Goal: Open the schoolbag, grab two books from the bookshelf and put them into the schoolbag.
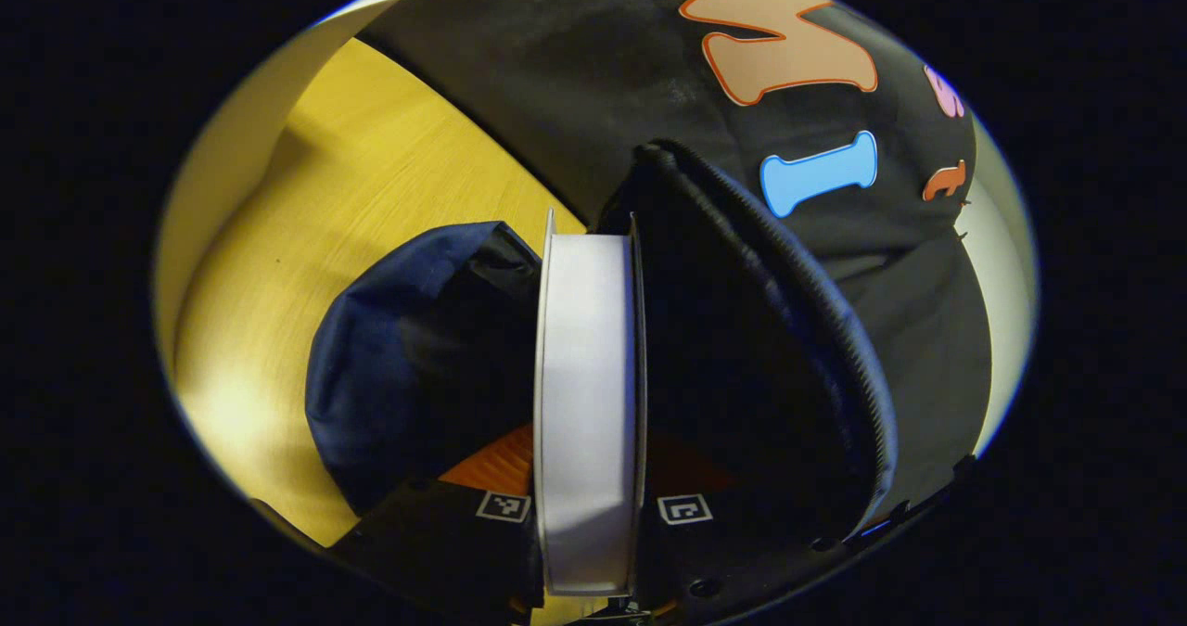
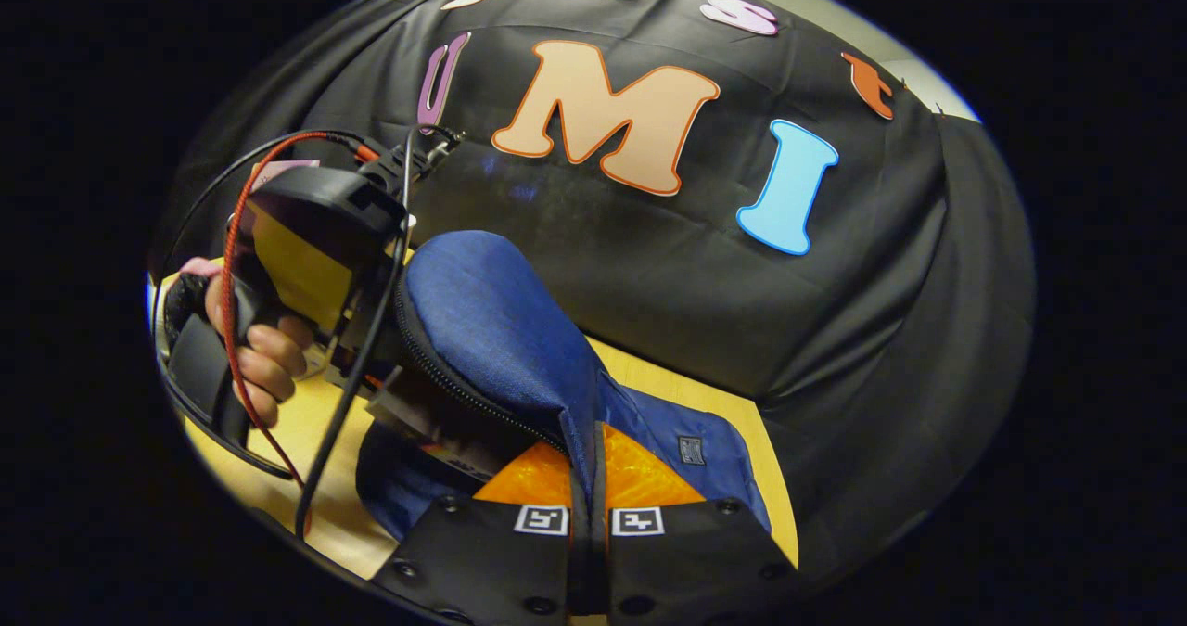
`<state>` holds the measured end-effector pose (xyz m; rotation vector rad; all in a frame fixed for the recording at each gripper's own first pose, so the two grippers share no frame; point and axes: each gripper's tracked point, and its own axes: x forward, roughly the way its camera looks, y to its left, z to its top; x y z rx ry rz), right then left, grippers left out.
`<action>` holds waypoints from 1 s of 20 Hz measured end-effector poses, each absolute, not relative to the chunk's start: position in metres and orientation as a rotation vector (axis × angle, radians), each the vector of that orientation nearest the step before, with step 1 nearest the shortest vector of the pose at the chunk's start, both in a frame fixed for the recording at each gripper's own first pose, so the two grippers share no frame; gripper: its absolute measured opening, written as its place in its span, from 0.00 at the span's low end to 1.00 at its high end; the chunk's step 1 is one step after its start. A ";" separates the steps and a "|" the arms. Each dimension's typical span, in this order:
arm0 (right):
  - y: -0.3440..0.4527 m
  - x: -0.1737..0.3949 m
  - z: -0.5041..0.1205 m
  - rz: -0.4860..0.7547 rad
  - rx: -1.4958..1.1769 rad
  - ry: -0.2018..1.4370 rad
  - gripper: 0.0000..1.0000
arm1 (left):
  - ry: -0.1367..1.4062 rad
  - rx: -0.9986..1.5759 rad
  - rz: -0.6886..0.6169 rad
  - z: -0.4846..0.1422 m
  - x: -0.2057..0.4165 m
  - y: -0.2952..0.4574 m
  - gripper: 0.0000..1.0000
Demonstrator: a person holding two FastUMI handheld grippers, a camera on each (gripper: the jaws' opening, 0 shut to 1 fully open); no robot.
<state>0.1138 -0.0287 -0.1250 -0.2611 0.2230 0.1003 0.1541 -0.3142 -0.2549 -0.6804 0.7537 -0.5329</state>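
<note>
Schoolbag (image 2: pixel 501 329) already unzipped on the wooden counter (image 1: pixel 371 172), its flap pinched and held up by the right claw (image 2: pixel 589 520). A book (image 1: pixel 589 394) is clamped in the left claw (image 1: pixel 589 515) at the bag mouth, judged mid-insertion. Second book's status cannot be told. Black cloth wall (image 2: pixel 649 264) behind.

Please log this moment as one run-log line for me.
left gripper: shut on book, lowering into schoolbag | right gripper: shut on schoolbag flap, holding opening wide | table: wooden
</note>
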 end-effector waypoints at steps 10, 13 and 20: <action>-0.034 0.115 -0.129 0.067 -0.257 0.238 0.06 | 0.851 -0.705 -0.551 -0.297 0.158 -0.327 0.41; -0.037 0.116 -0.132 0.056 -0.261 0.242 0.04 | 0.872 -0.593 -0.487 -0.306 0.149 -0.303 0.75; -0.040 0.114 -0.139 0.056 -0.265 0.259 0.04 | 0.854 -0.403 -0.429 -0.276 0.136 -0.273 0.97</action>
